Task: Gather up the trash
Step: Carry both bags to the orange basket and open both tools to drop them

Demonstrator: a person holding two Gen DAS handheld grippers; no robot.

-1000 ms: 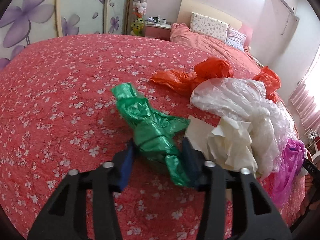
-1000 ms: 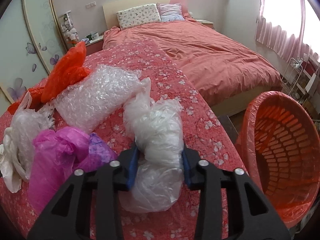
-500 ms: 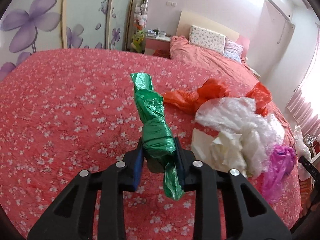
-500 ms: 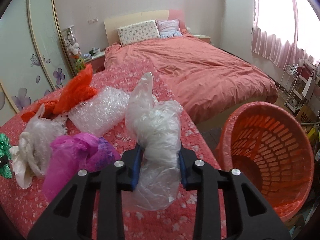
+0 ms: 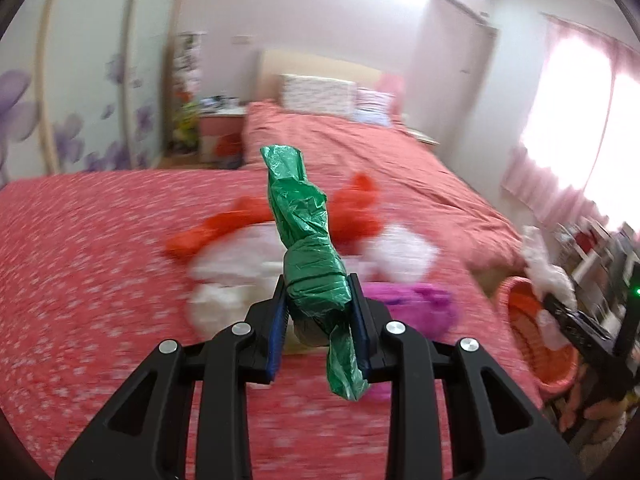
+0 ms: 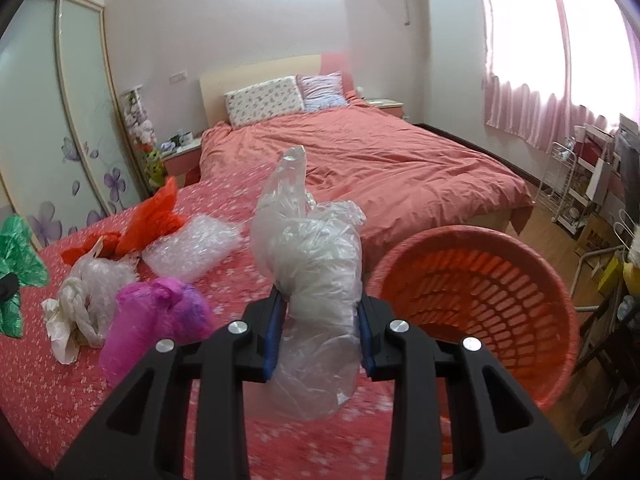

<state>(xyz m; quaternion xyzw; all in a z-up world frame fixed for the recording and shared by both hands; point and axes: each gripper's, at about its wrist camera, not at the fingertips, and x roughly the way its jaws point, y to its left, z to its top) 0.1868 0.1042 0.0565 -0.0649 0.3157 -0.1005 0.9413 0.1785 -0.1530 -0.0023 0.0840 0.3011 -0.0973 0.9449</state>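
Observation:
My left gripper (image 5: pixel 318 312) is shut on a twisted green plastic bag (image 5: pixel 306 240), held up above the red flowered bedspread (image 5: pixel 80 260). My right gripper (image 6: pixel 318 320) is shut on a crumpled clear plastic bag (image 6: pixel 316 280), lifted off the bedspread just left of the orange laundry basket (image 6: pixel 480 300). The green bag (image 6: pixel 16 256) also shows at the far left of the right wrist view. In the blurred left wrist view the orange basket (image 5: pixel 532 340) sits low at the right, with the right gripper's clear bag (image 5: pixel 548 272) over it.
On the bedspread lie an orange bag (image 6: pixel 148 224), a bubble-wrap sheet (image 6: pixel 192 252), a whitish bag bundle (image 6: pixel 84 300) and a magenta bag (image 6: pixel 156 320). A made bed (image 6: pixel 380 164) stands behind. A wire rack (image 6: pixel 568 188) and boxes stand at the right.
The left gripper closed on the green bag and lifted it off the bedspread, swinging right. The right gripper rose with the clear bag, and more of the basket's opening shows.

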